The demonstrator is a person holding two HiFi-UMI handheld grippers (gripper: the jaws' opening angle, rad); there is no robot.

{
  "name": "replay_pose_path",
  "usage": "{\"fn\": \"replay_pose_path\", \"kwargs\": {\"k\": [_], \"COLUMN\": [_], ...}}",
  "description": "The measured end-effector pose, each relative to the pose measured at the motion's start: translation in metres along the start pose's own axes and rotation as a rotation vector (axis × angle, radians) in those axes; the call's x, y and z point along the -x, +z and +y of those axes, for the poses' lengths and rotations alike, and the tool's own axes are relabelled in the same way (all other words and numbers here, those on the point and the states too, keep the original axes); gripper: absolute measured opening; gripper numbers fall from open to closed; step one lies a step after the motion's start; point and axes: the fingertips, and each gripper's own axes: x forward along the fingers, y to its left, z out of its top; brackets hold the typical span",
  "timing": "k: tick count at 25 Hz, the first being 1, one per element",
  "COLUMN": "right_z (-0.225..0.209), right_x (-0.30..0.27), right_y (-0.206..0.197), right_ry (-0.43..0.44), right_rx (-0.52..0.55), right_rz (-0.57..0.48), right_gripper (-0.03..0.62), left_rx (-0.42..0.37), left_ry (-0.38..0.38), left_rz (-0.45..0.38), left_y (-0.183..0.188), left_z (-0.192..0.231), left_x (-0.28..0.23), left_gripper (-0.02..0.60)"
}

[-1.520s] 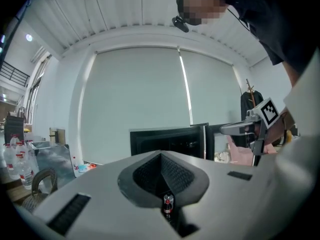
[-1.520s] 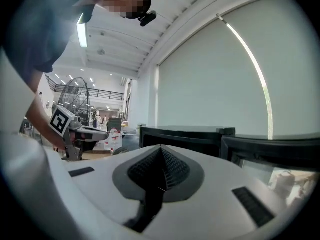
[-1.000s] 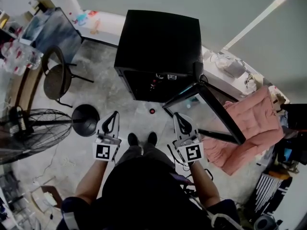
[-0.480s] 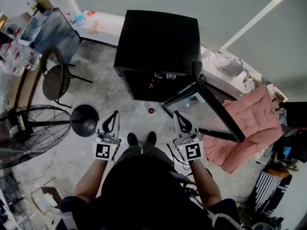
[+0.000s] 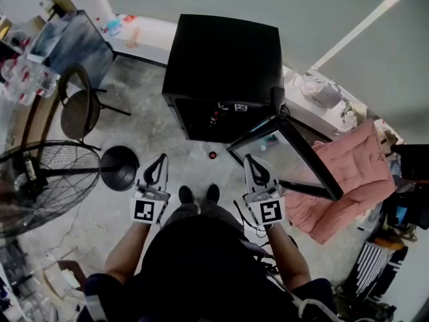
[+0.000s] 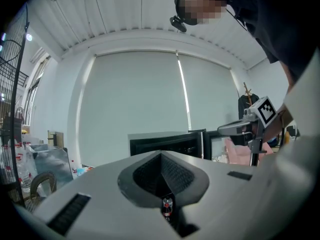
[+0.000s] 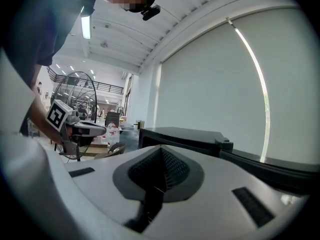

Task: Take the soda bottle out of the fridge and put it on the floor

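Observation:
The black fridge (image 5: 221, 59) stands ahead with its glass door (image 5: 295, 159) swung open to the right. A small soda bottle (image 5: 212, 155) with a red cap stands on the floor in front of the fridge, just beyond the person's shoes (image 5: 199, 194). In the left gripper view the bottle (image 6: 167, 207) shows low down through the slit under the jaws. My left gripper (image 5: 159, 164) and right gripper (image 5: 251, 164) hover side by side above the floor, either side of the bottle and nearer than it. Both are shut with nothing held.
A standing fan (image 5: 40, 180) and a round black base (image 5: 119, 168) sit on the floor at the left. A chair (image 5: 80, 109) stands further back left. A pink cloth (image 5: 348, 180) lies right of the open door. Bare concrete floor lies between the grippers and fridge.
Almost nothing differs; the view has shifted slightly and both grippers stay in the same place, shut.

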Motion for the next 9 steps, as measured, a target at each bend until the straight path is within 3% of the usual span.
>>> {"fn": "replay_pose_path", "kwargs": {"k": [9], "right_z": [0.0001], "right_x": [-0.0032], "right_y": [0.0017], "right_ry": [-0.001], "right_rx": [0.016], "right_rz": [0.006], "right_gripper": [0.018], "left_rx": [0.007], "left_ry": [0.005], "left_rz": [-0.001], "left_y": [0.0018], "left_z": [0.0025], "left_x": [0.0000], "left_gripper": [0.023]}}
